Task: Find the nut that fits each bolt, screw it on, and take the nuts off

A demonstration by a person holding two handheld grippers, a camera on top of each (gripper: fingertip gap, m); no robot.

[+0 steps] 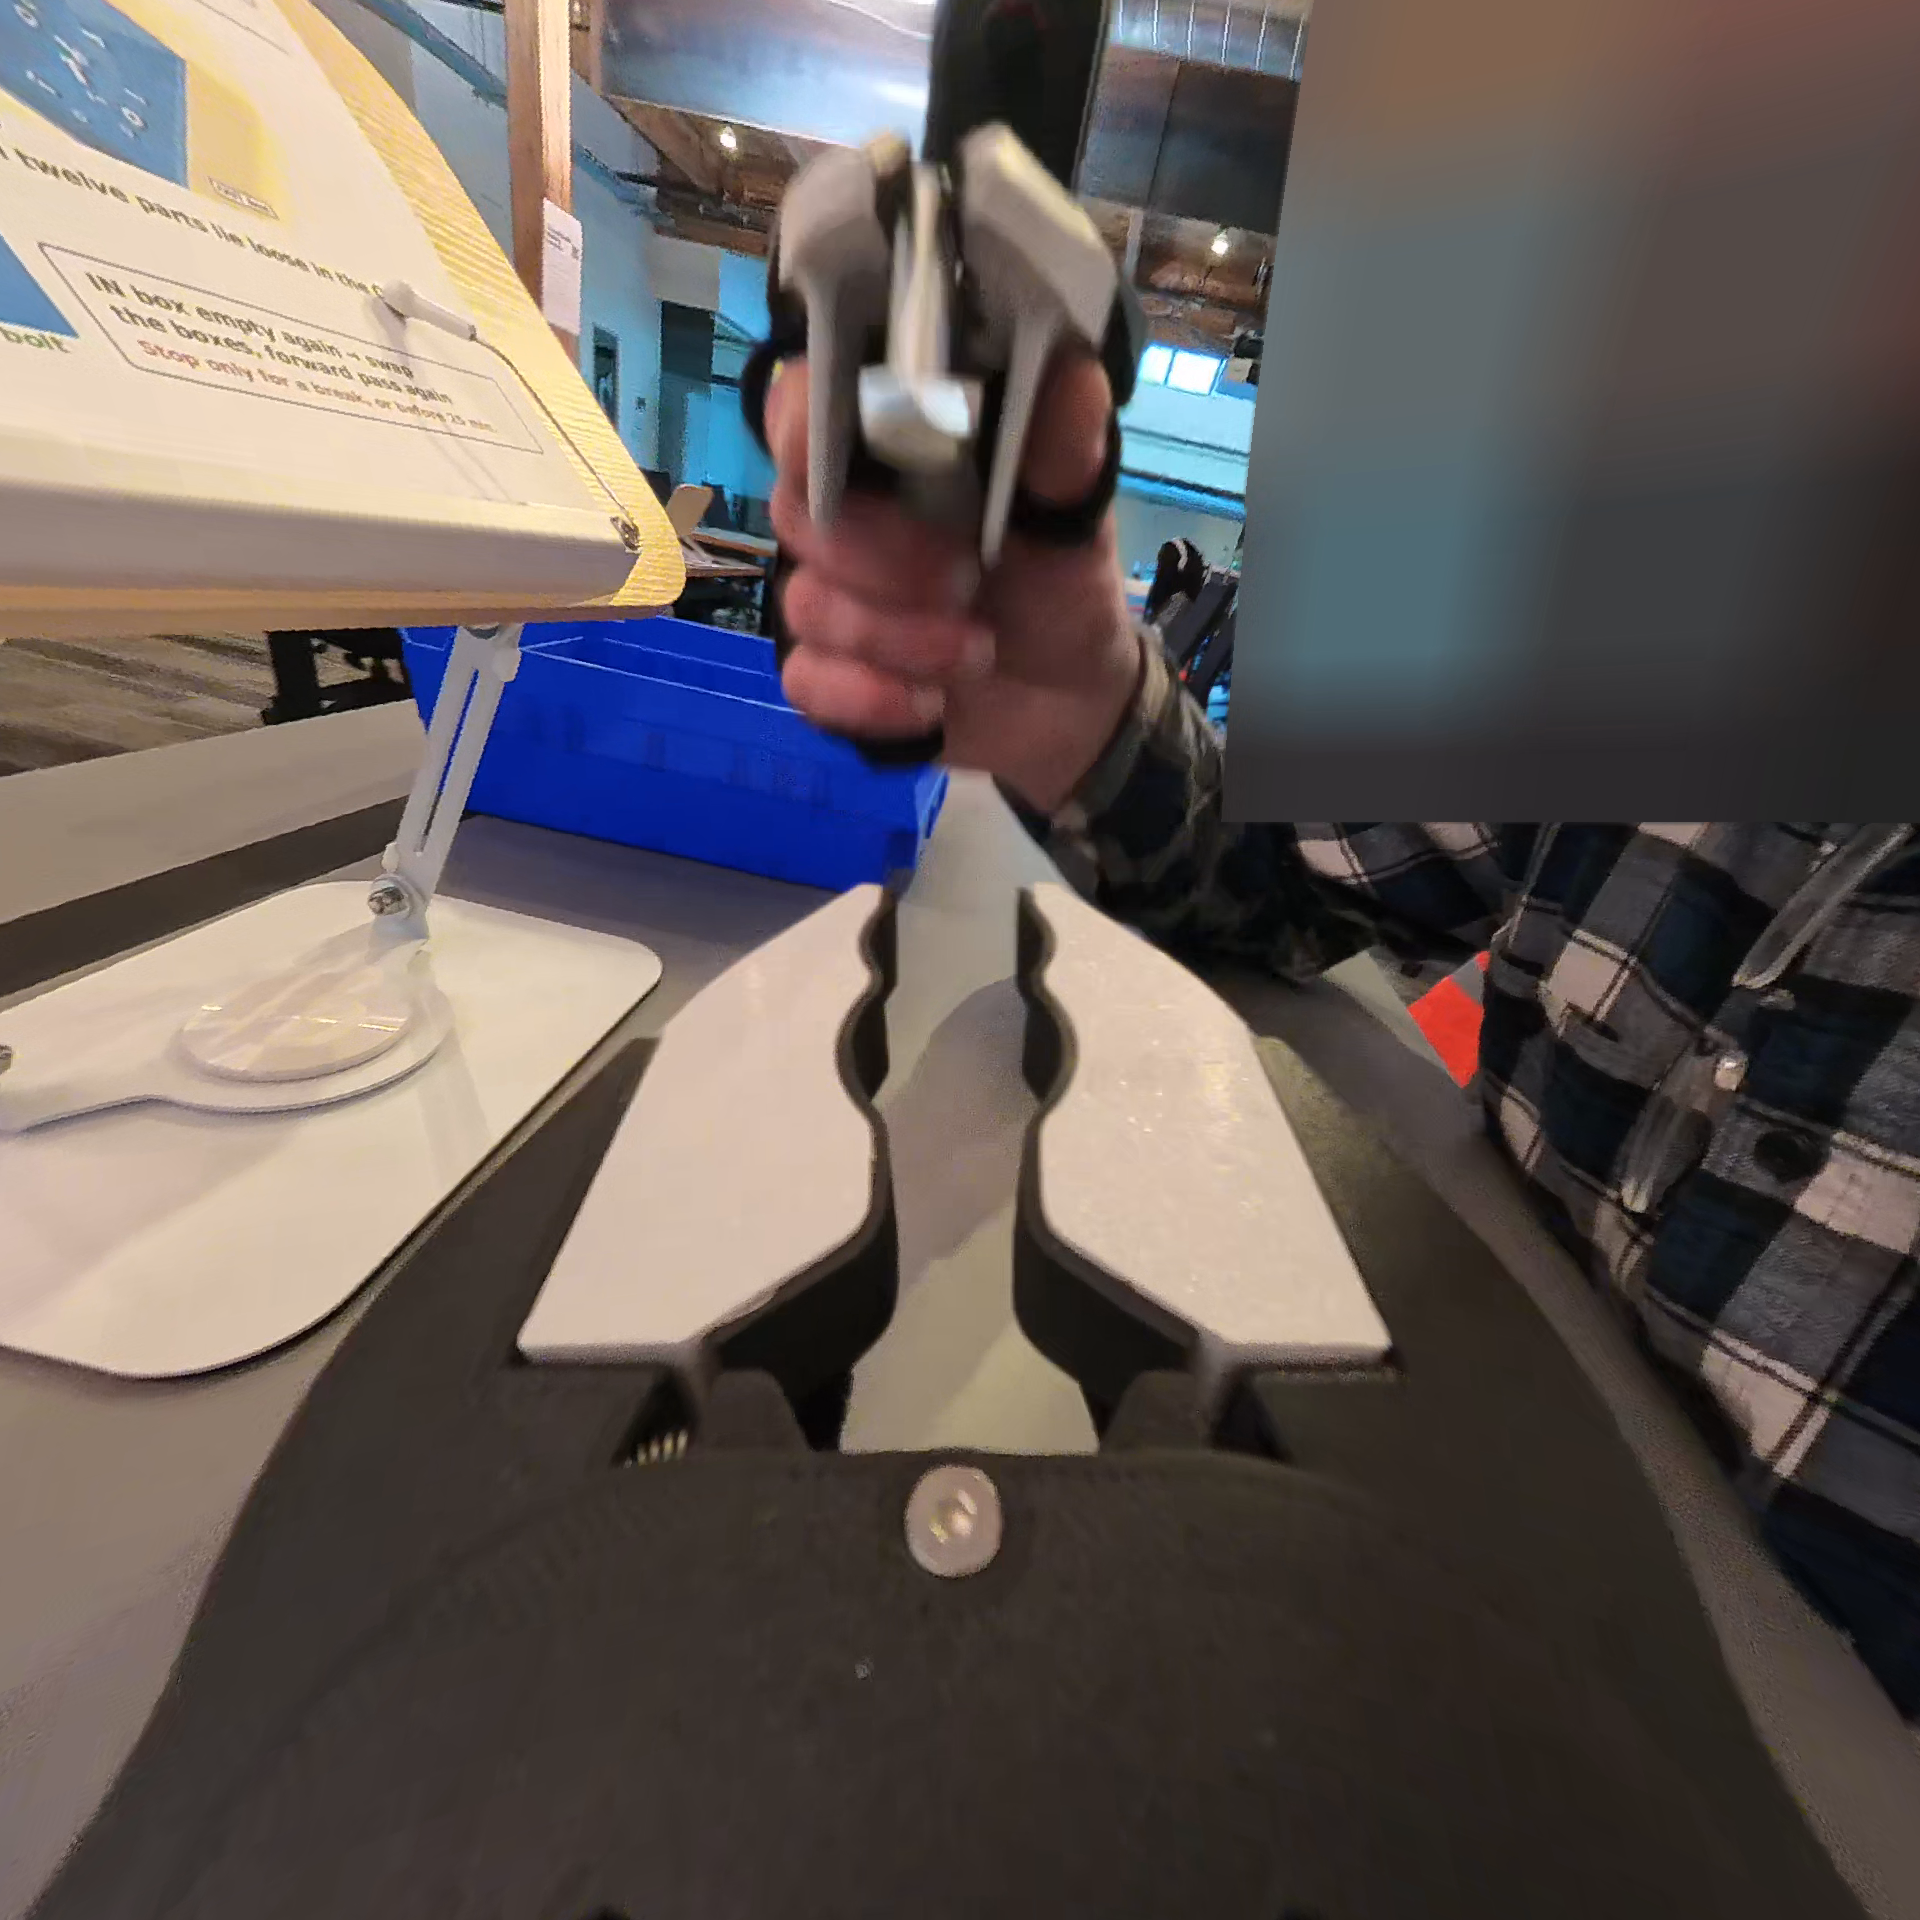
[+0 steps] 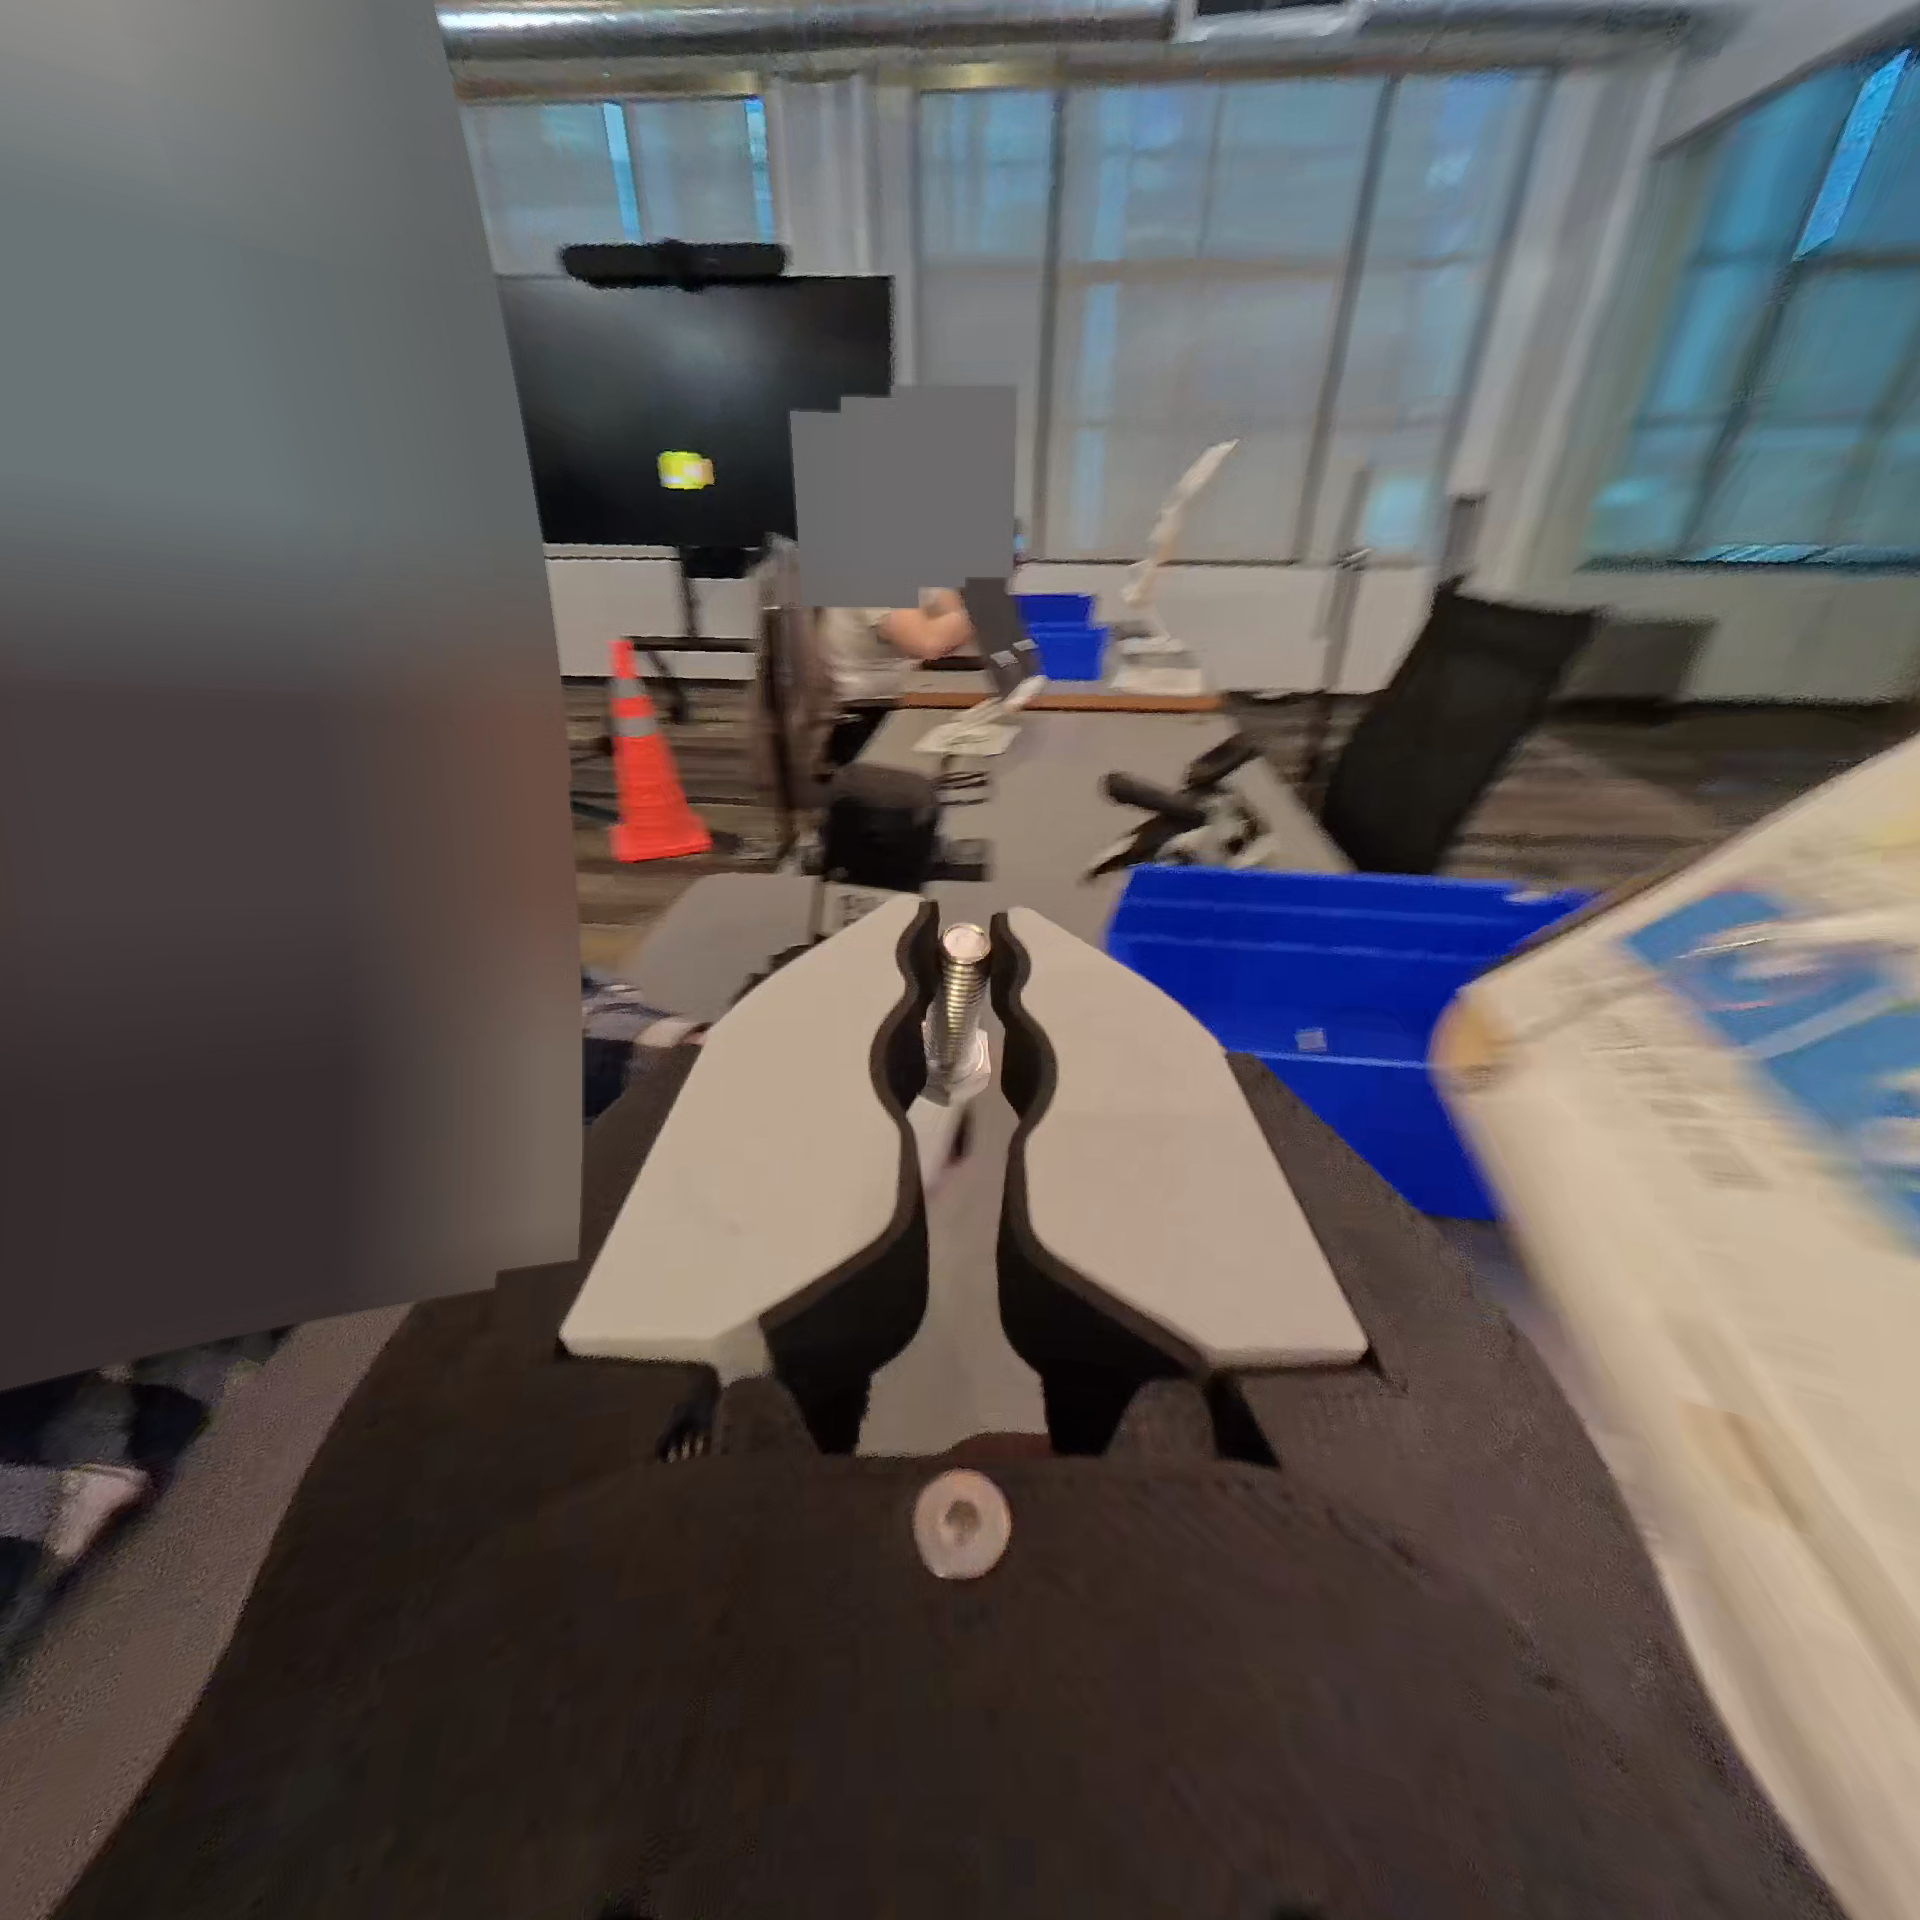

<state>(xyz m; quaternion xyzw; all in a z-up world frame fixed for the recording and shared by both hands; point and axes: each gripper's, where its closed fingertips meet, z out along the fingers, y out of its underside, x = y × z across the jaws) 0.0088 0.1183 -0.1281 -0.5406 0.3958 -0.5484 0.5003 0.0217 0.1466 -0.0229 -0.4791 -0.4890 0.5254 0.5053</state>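
Note:
My right gripper (image 2: 961,925) is shut on a silver bolt (image 2: 958,997). Its threaded shaft lies between the pads, its end at the fingertips and its hex head further back between the fingers. The left wrist view shows the same gripper (image 1: 914,436) raised in a person's hand, blurred, with the bolt (image 1: 914,416) in its fingers. My left gripper (image 1: 951,914) is open, low over the grey table (image 1: 125,1558), with nothing between its fingers. No loose nut is in view.
A blue bin (image 1: 675,748) stands ahead of the left gripper and also shows in the right wrist view (image 2: 1299,997). An instruction sheet (image 1: 260,343) sits on a white stand (image 1: 312,1091) at the left. A person's plaid sleeve (image 1: 1662,1091) is at the right. The tips of one gripper are about 11 cm away from the tips of the other.

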